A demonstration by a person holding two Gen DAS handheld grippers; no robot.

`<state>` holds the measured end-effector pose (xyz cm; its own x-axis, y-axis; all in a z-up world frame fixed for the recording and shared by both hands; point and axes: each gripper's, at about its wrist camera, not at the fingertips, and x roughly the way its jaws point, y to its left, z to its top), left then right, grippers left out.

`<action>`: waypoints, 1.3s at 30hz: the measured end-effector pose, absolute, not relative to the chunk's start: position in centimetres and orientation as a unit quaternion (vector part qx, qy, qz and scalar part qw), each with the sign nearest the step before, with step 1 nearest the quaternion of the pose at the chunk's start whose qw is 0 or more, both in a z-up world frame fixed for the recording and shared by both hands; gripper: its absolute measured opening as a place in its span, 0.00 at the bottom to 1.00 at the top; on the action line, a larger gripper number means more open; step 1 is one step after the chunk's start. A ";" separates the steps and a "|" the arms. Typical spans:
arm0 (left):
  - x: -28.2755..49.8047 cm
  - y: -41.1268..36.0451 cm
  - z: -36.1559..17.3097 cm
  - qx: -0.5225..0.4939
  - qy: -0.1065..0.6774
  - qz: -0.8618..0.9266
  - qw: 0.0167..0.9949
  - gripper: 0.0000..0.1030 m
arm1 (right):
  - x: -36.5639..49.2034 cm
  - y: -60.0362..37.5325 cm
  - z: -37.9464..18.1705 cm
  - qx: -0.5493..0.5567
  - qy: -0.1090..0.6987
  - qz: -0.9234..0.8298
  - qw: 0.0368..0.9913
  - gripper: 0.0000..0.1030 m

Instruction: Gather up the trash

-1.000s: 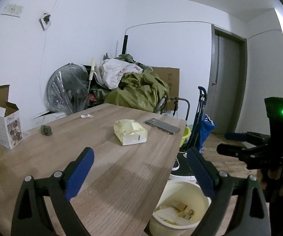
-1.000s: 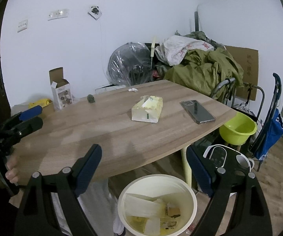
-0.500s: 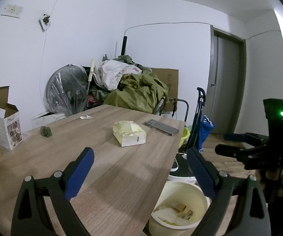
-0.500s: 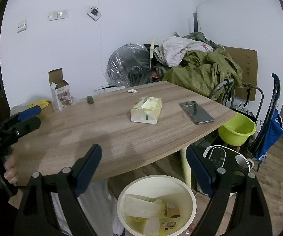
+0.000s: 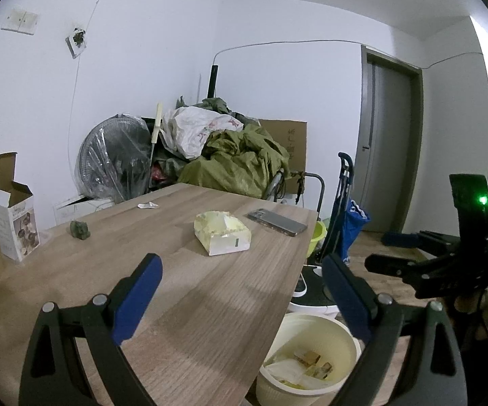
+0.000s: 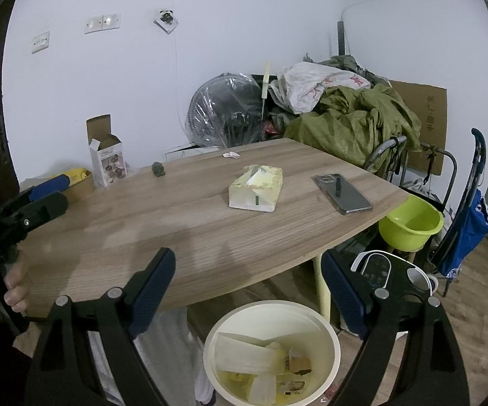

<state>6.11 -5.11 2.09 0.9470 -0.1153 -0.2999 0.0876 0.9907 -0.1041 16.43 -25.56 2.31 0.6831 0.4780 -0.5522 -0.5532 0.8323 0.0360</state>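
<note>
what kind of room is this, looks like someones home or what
Probably a spare room in a home, used partly for storage: a wooden table with a tissue pack, a plastic-wrapped fan and piled bags in the corner, a waste bin below.

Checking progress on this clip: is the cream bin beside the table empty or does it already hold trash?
Partly filled: the cream bin holds paper and wrappers low inside.

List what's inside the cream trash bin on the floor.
Inside the cream bin, under the open right claw: a pale folded wrapper, small brown cardboard scraps, yellowish bits near the bottom. Whatever lies beneath that top layer is covered. The left wrist view shows the same scraps.
</note>
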 end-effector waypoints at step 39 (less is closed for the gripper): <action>5.7 -5.1 2.2 -0.042 0.155 -0.063 0.985 0.93 | 16.4 -25.3 2.5 -0.076 0.278 0.285 0.914 0.84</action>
